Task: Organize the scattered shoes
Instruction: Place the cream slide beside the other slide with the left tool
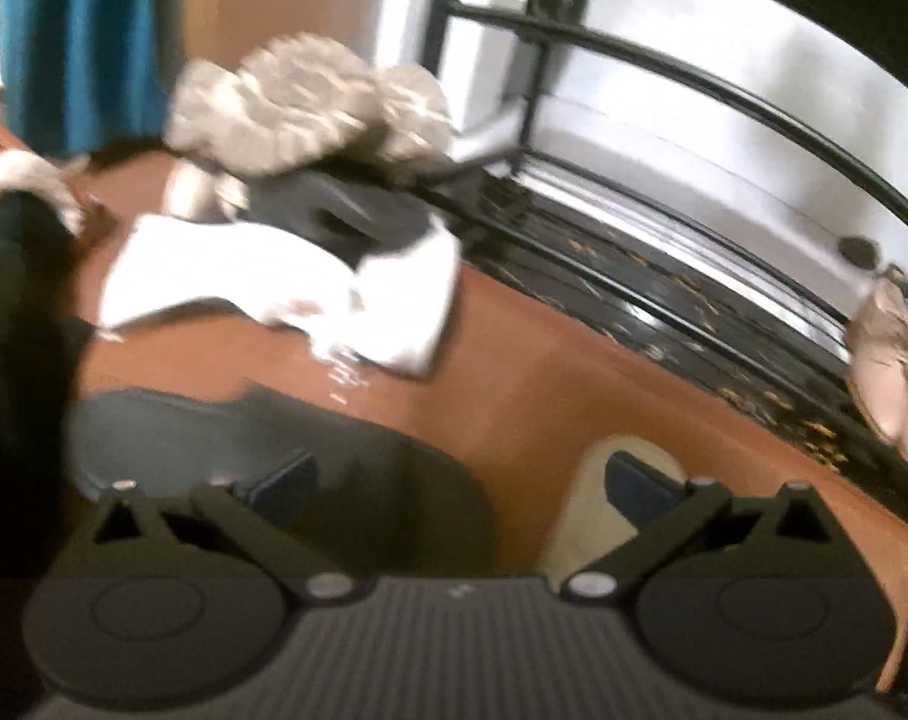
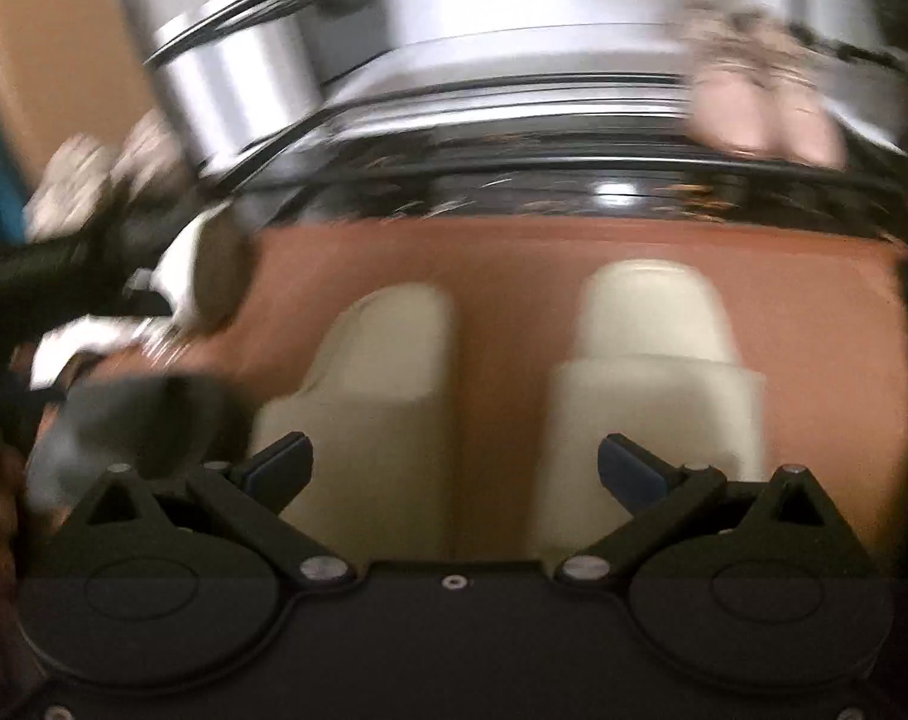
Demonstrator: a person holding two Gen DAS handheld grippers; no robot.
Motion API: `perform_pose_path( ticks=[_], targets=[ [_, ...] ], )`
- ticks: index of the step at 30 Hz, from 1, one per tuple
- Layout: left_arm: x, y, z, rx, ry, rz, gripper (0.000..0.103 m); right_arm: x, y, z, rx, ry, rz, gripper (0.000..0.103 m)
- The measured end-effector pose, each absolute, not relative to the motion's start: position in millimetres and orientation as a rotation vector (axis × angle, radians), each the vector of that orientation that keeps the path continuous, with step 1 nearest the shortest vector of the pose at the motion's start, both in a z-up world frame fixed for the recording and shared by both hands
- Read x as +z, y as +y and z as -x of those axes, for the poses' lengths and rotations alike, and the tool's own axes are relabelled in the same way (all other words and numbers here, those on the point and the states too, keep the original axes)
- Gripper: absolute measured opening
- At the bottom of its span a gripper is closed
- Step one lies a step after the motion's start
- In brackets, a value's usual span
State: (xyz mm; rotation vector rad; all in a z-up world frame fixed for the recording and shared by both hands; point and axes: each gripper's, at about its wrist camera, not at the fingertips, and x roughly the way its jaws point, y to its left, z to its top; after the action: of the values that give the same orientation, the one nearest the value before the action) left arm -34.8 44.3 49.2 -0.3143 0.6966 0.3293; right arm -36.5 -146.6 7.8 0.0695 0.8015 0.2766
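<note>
Both views are blurred. In the left wrist view my left gripper (image 1: 460, 483) is open and empty above the brown floor. A grey slipper (image 1: 262, 450) lies under its left finger and a cream slipper (image 1: 604, 510) under its right finger. Farther off lie a white shoe (image 1: 286, 282), a second grey slipper (image 1: 340, 216) and fluffy beige slippers (image 1: 310, 102). A pink pair (image 1: 892, 360) stands on the black shoe rack (image 1: 664, 300). In the right wrist view my right gripper (image 2: 454, 468) is open and empty over two cream slippers (image 2: 382, 372) (image 2: 652, 360) lying side by side.
The black rack (image 2: 514, 180) runs along a white wall, with the pink pair (image 2: 760, 114) on it at the right. A blue curtain (image 1: 76, 42) hangs at the far left. The other gripper (image 2: 46, 282) and a grey slipper (image 2: 130, 420) show at the left.
</note>
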Motion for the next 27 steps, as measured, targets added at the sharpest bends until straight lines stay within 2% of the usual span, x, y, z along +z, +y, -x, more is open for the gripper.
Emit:
perform_pose_path(
  ticks=[6,8,16,24,27],
  targets=[
    [51,54,38,0.337,0.672,0.347,0.102,-5,-110,18,0.315,0.835,-0.027,0.103],
    [49,51,38,0.329,0.678,0.336,0.102,-11,-103,12,0.316,0.870,-0.026,0.092],
    [38,52,33,0.291,0.689,0.343,0.102,4,-115,22,0.184,0.753,-0.054,0.087],
    [35,51,33,0.292,0.705,0.336,0.102,-6,-120,17,0.126,0.773,0.021,0.088],
    [33,49,33,0.284,0.715,0.321,0.102,-8,-123,11,0.122,0.833,-0.017,0.098]
  ],
)
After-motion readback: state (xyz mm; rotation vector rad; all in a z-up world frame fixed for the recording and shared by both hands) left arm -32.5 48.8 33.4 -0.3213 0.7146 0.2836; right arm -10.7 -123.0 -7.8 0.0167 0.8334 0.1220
